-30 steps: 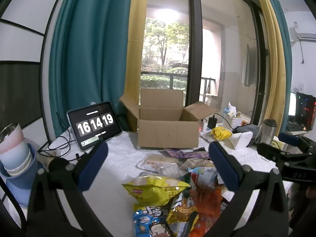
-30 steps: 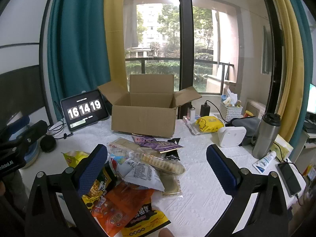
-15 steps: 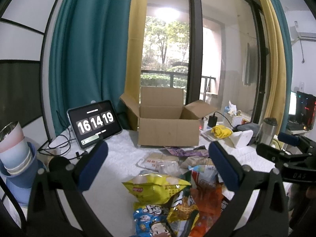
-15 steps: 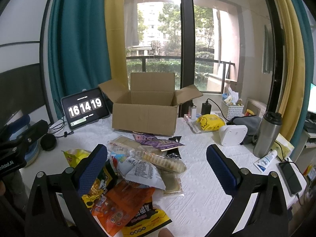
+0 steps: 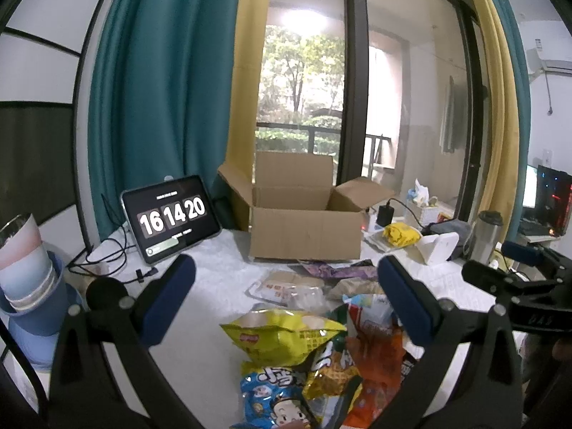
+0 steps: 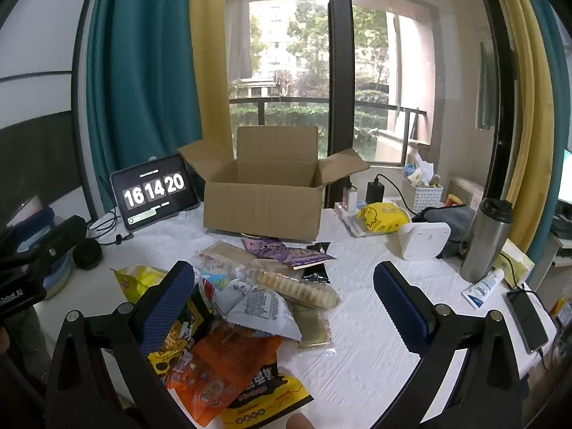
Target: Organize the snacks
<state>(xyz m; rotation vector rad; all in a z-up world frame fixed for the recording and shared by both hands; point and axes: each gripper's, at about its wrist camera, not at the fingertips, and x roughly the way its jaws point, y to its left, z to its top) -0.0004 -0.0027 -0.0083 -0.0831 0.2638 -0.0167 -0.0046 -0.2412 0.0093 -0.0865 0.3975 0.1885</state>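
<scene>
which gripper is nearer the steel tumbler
Right. The steel tumbler stands just ahead and to the right of the right gripper; the left gripper is farther, over on the other side of the snack pile.

Left tool [image 5: 284,298] hanging wide open over a snack pile [image 5: 314,336], open cardboard box [image 5: 304,227] standing behind on the white tabletop [image 5: 214,279], tablet [image 5: 169,218] showing 16 14 20

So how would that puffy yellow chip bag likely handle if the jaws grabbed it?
The yellow chip bag looks puffed with air, so probably light and squashy. Its glossy film may slip or crumple in a pinch. The chips inside would likely crush under a hard squeeze.
</scene>
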